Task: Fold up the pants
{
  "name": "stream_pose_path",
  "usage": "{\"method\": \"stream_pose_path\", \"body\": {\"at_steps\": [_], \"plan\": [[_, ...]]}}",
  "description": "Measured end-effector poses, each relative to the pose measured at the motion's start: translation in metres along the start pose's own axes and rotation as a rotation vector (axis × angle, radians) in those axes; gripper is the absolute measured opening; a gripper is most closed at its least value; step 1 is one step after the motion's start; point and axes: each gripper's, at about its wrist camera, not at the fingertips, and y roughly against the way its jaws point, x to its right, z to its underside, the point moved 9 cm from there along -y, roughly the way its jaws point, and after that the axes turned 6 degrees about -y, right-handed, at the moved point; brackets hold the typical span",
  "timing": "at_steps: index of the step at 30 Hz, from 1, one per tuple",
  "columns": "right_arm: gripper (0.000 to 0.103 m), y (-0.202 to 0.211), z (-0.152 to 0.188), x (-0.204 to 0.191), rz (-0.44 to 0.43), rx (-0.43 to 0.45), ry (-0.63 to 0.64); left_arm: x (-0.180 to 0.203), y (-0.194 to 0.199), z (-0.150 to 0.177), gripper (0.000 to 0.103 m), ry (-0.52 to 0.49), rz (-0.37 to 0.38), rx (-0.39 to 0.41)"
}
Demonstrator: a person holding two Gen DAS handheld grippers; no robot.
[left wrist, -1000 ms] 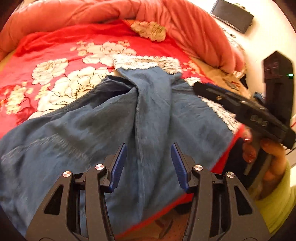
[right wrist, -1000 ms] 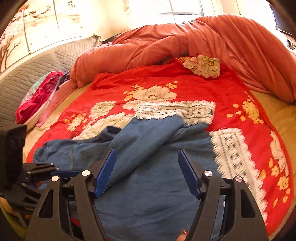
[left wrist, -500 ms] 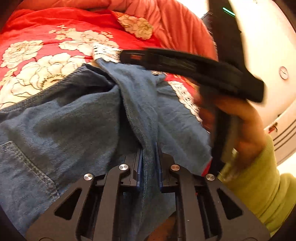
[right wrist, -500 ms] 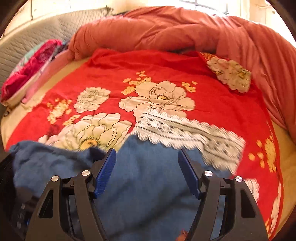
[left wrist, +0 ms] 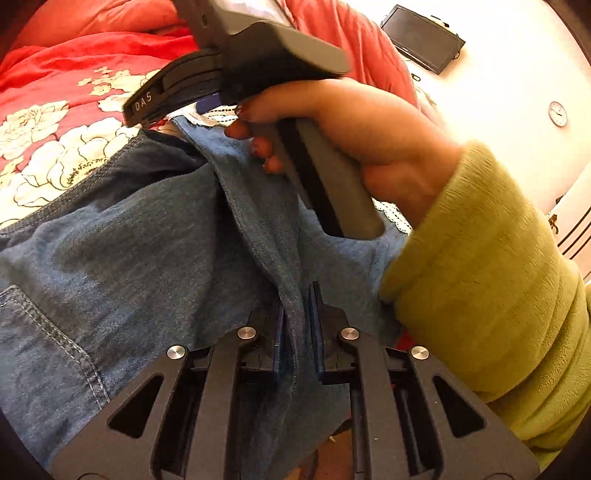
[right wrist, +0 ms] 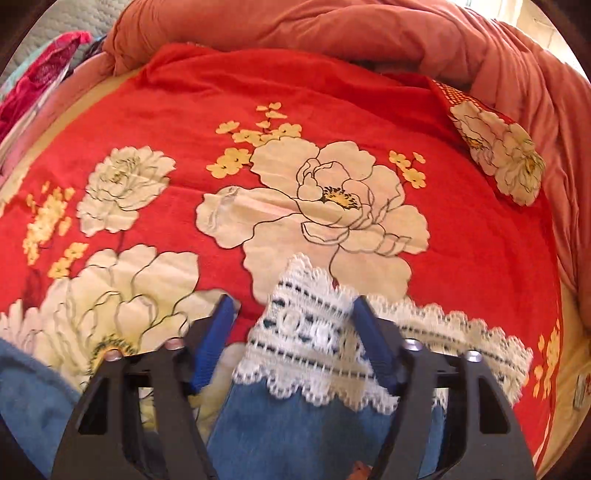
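Pants [left wrist: 140, 258] of blue denim lie spread across the bed [right wrist: 332, 122], on its red flowered cover, with a white lace hem [right wrist: 314, 350] at the leg end farthest from me. I judge them soft and limp but fairly weighty, so they will drape and drag rather than slide, and a pinch on a doubled seam or hem should hold best.

My left gripper [left wrist: 296, 332] has its jaws closed on a raised ridge of denim along a seam near the seat. My right gripper [right wrist: 291, 343] has its jaws spread wide, straddling the lace hem without pinching it; in the left wrist view the right hand [left wrist: 354, 144] carries it low over the leg.

Lace looks delicate to me, so I would bite just behind it, into the denim. Beyond the hem the cover runs open up to the bunched orange quilt [right wrist: 332, 33], which gives room to carry the leg. On my right the bed's edge is near, so cloth may slip off there.
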Motion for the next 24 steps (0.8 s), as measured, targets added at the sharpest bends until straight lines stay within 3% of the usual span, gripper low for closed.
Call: {"method": "stream_pose_path", "body": {"at_steps": [1, 3, 4, 8, 11, 17, 24], "plan": [[0.024, -0.002, 0.000, 0.000, -0.020, -0.001, 0.008, 0.000, -0.001, -0.001, 0.007, 0.000, -0.001, 0.000], [0.011, 0.002, 0.000, 0.007, -0.072, 0.015, -0.026, 0.001, -0.002, -0.003, 0.007, 0.000, -0.004, 0.006], [0.009, 0.007, 0.000, 0.012, -0.109, 0.027, -0.064, 0.000, -0.001, -0.003, 0.007, 0.001, -0.003, 0.007], [0.008, 0.040, 0.002, 0.037, -0.219, 0.116, -0.191, -0.004, -0.001, -0.001, 0.007, -0.009, -0.021, 0.011], [0.008, 0.076, 0.009, 0.059, -0.278, 0.199, -0.285, 0.000, 0.003, 0.001, 0.008, -0.052, -0.080, 0.021], [0.008, 0.143, 0.033, 0.111, -0.291, 0.349, -0.449, 0.002, 0.010, -0.001, 0.011, -0.075, -0.140, 0.043], [0.008, 0.178, 0.077, 0.155, -0.312, 0.430, -0.608, -0.007, 0.021, -0.006, 0.007, -0.112, -0.210, 0.085]]}}
